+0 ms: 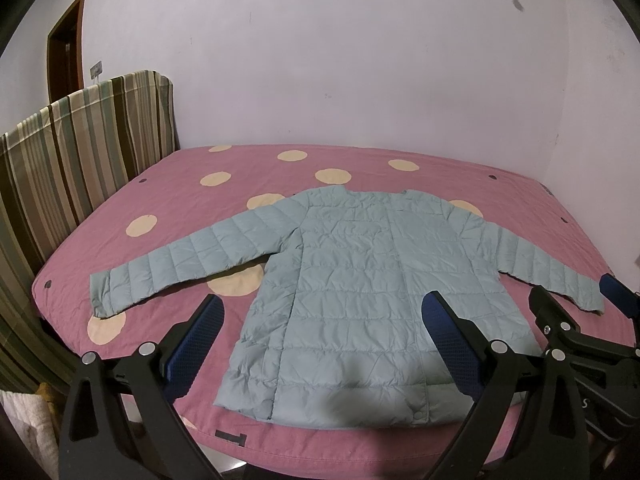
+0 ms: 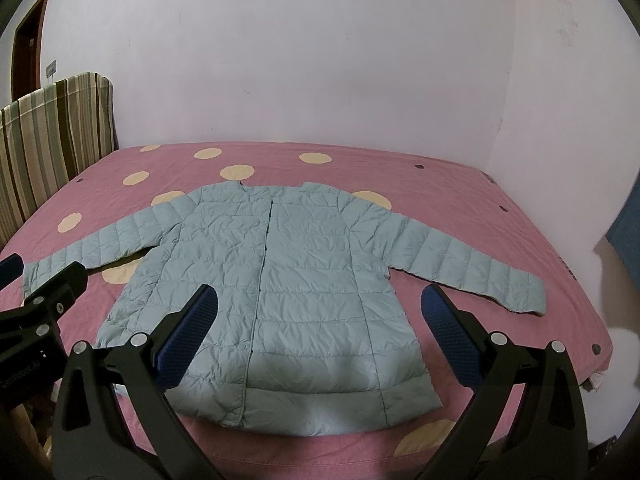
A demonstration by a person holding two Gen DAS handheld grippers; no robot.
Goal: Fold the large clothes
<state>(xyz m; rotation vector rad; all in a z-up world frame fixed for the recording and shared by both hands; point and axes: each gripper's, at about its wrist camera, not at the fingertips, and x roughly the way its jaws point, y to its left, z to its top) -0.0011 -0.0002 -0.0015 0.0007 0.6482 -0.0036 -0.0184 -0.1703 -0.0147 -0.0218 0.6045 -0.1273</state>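
A pale blue-green quilted jacket [image 1: 352,280] [image 2: 280,276] lies flat on the pink bed, front up, collar toward the wall, both sleeves spread out to the sides. My left gripper [image 1: 322,314] hovers open above the jacket's hem, nothing between its blue pads. My right gripper [image 2: 320,304] also hangs open over the lower part of the jacket, empty. In the left wrist view the right gripper [image 1: 576,300] shows at the right edge beside the right sleeve cuff. The left gripper [image 2: 44,276] appears at the left edge of the right wrist view, near the left cuff.
The bed has a pink cover with cream dots [image 1: 160,288] [image 2: 460,208]. A striped headboard [image 1: 80,168] [image 2: 52,136] stands at the left. A plain wall [image 1: 320,60] runs behind the bed. A brown door [image 1: 66,48] is at far left, a blue object [image 2: 626,232] at far right.
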